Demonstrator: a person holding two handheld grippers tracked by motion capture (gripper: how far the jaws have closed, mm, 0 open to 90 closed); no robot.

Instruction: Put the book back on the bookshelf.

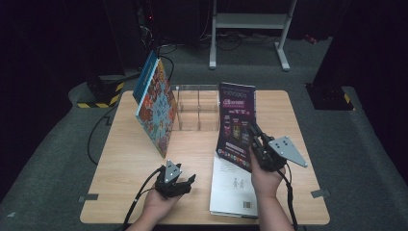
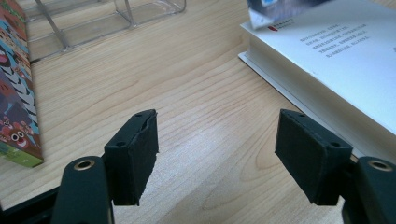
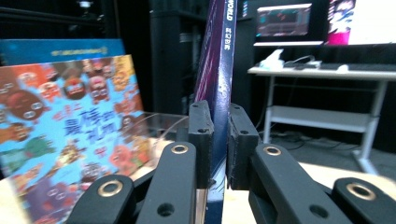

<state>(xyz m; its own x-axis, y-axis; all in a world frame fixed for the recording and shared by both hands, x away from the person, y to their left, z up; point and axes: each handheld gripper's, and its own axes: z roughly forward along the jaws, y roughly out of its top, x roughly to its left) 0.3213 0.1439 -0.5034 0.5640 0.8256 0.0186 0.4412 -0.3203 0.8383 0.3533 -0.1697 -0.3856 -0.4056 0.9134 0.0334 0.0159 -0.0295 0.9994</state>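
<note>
- Dark purple book [image 1: 236, 126]: thin, glossy cover w/ red-white print, upright, right of centre above white book [image 1: 234, 185].
- Right gripper [image 1: 256, 139] jaws clamped on its lower edge.
- Left gripper [image 1: 185, 182] jaws apart, empty, near bench [image 1: 125, 159] edge.

Table [image 1: 130, 159]: pale wood, fine grain, matt. 
Rack [image 1: 198, 111]: clear plastic, shiny. 
Dark book [image 1: 235, 126]: glossy cover. 
White book [image 2: 345, 51]: smooth matt paper cover. 
Cartoon book [image 3: 70, 126]: glossy printed cover. 
Right gripper [image 3: 218, 140]: matt black plastic, brass-looking rivets. 
Left gripper [image 2: 219, 154]: pads rubbery, matt black.
</note>
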